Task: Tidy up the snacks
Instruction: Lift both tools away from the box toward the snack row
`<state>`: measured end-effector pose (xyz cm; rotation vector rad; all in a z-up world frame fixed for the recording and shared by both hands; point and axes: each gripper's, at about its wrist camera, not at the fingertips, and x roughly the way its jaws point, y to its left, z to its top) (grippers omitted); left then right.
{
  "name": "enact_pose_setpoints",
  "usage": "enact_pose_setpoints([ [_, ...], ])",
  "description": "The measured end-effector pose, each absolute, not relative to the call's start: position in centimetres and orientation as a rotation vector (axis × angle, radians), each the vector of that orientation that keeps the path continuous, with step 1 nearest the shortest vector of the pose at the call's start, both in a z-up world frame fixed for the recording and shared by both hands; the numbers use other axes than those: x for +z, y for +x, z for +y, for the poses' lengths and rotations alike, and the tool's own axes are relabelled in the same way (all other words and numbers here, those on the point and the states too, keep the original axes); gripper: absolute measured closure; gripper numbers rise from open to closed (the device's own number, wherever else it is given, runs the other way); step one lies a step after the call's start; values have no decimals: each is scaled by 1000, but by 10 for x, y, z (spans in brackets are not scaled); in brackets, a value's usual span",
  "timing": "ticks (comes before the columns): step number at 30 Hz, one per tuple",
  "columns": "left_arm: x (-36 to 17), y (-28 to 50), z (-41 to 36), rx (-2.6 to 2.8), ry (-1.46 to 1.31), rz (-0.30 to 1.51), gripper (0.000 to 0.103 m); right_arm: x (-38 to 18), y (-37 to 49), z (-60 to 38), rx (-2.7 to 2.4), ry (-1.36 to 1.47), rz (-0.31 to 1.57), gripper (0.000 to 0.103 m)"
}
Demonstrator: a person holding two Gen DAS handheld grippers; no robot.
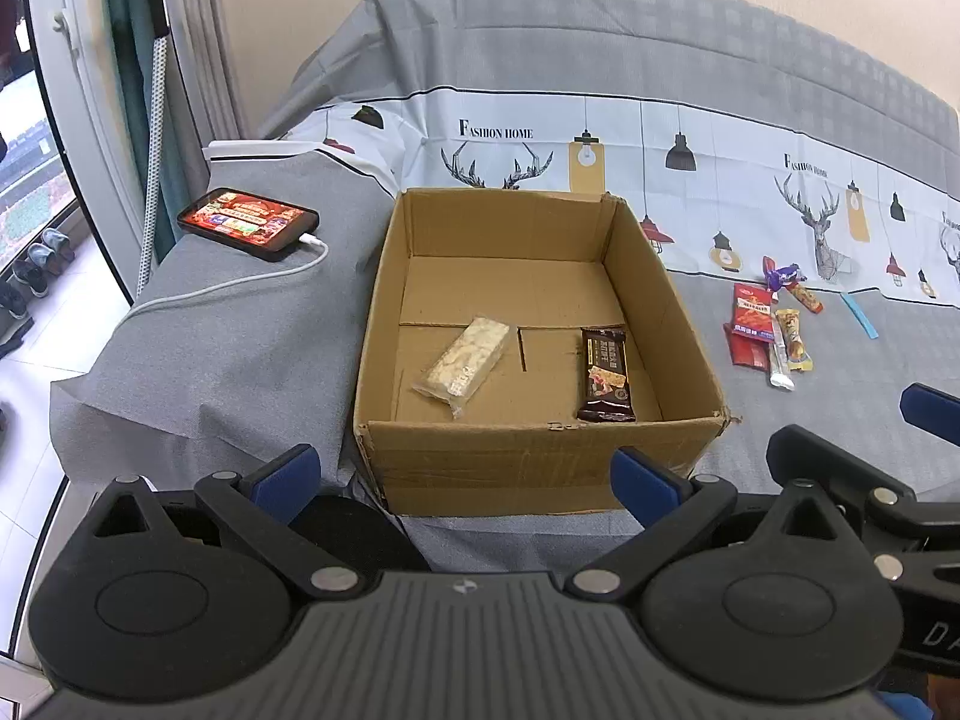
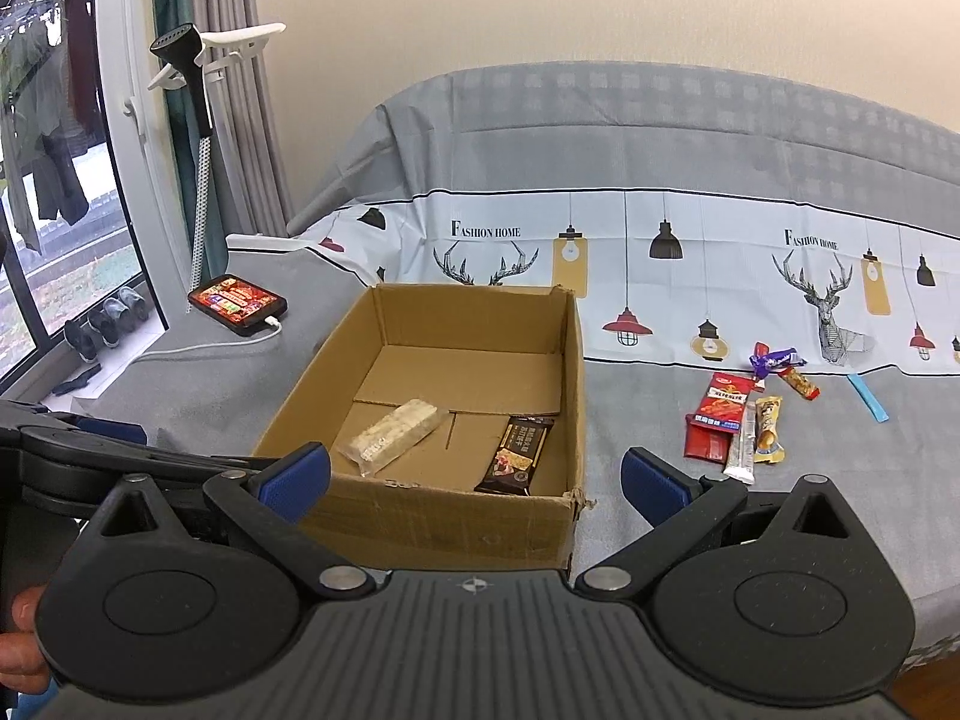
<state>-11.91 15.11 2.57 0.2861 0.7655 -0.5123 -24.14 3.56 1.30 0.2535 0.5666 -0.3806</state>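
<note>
An open cardboard box (image 1: 528, 468) (image 2: 432, 528) sits on the grey cloth. Inside lie a pale wrapped bar (image 1: 465, 357) (image 2: 393, 435) and a dark brown bar (image 1: 606, 375) (image 2: 516, 456). Several loose snacks (image 1: 768, 324) (image 2: 738, 414) lie on the cloth to the right of the box: red packets, a silver stick, a yellow bar, a purple candy. My left gripper (image 1: 465, 480) is open and empty, just before the box's near wall. My right gripper (image 2: 474, 477) is open and empty, at the box's near right corner.
A phone (image 1: 247, 222) (image 2: 237, 303) on a white charging cable lies left of the box. A blue strip (image 1: 859, 315) (image 2: 868, 397) lies right of the snacks. The couch back rises behind. A window and the floor with shoes are at far left.
</note>
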Motion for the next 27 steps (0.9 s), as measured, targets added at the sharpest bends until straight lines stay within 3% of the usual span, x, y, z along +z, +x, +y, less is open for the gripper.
enact_pose_setpoints([
  [27,1,-98,117,-497,367,900,0,-24,-246,-23,-495,374,571,1],
])
